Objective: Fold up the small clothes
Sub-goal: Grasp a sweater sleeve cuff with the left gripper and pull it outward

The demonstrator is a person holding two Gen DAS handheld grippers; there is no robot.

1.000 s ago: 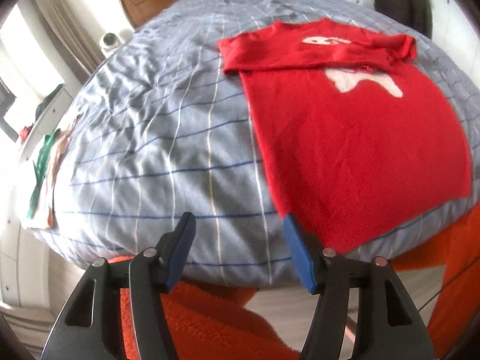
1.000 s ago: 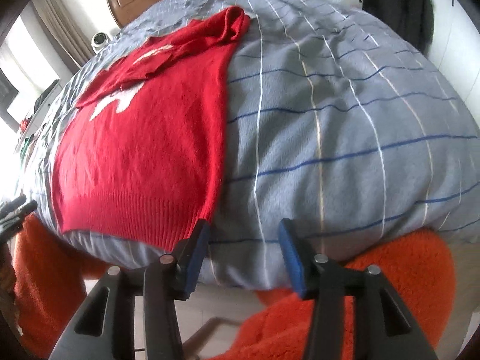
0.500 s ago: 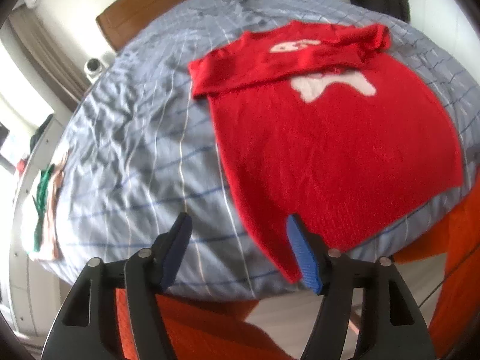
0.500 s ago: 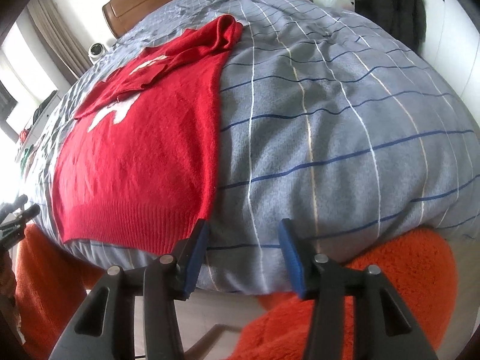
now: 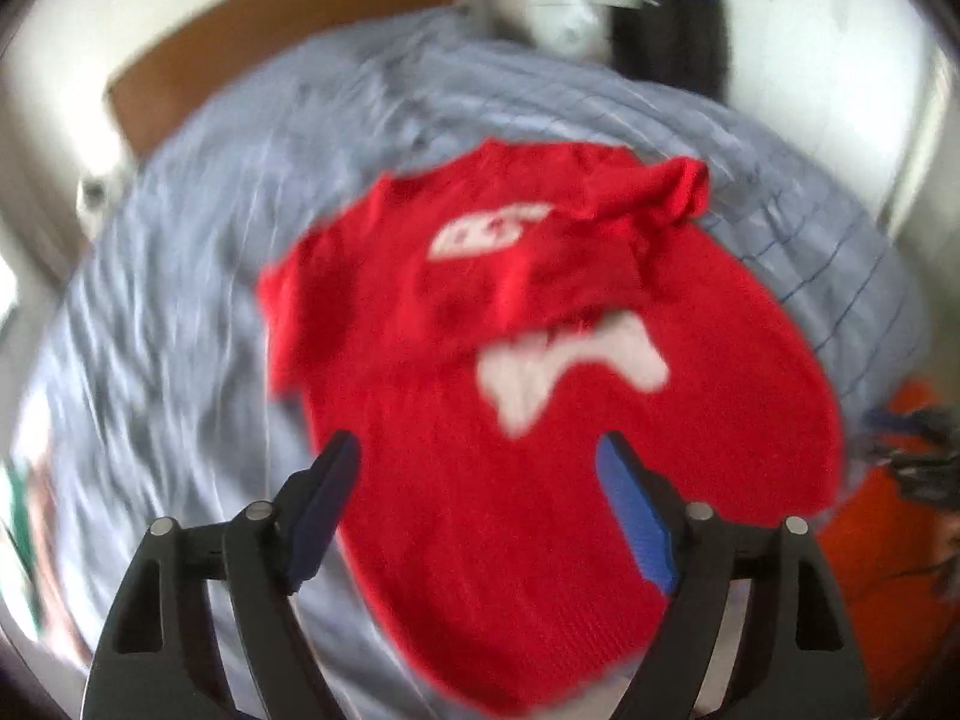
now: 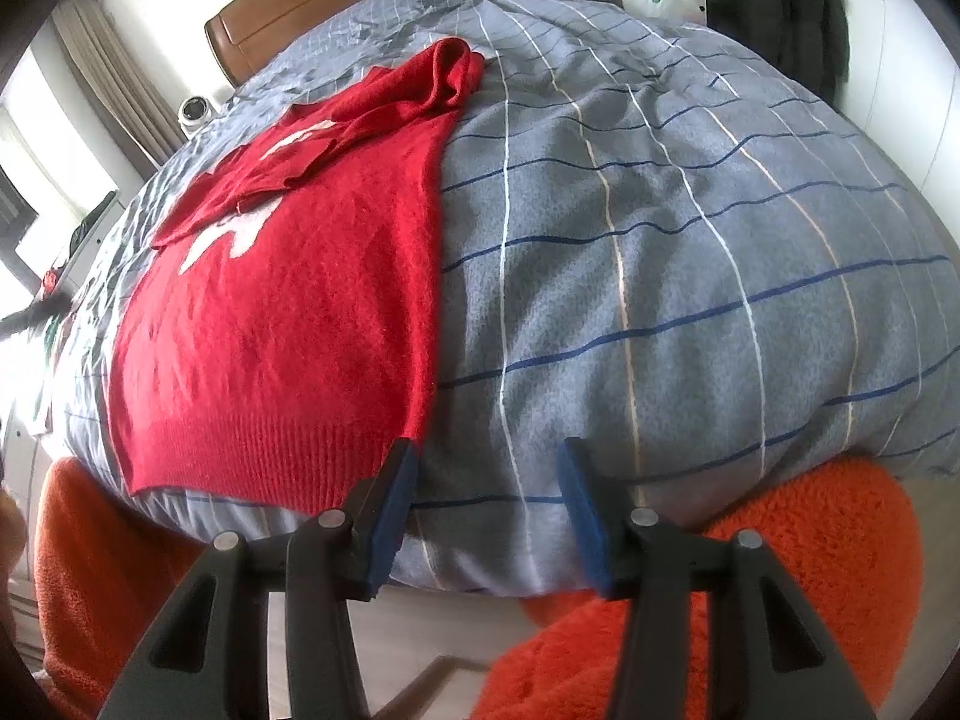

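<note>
A small red knit sweater (image 5: 540, 420) with a white pattern lies flat on the bed, its sleeves folded across the chest. In the right wrist view the sweater (image 6: 282, 324) is at the left, its ribbed hem near the bed's front edge. My left gripper (image 5: 480, 474) is open and empty, hovering over the sweater's lower body; this view is motion-blurred. My right gripper (image 6: 486, 474) is open and empty at the bed's front edge, its left finger (image 6: 390, 498) beside the sweater's lower right corner.
The bed has a grey duvet (image 6: 660, 240) with blue and white stripes and a wooden headboard (image 6: 360, 6). Orange fleece (image 6: 720, 600) shows below the bed edge. A dark jacket (image 6: 792, 6) hangs at the back right. A small white camera (image 6: 195, 111) stands left of the bed.
My left gripper has swung quickly to the right and up, from the sweater's lower left corner to above its body. My right gripper has barely moved.
</note>
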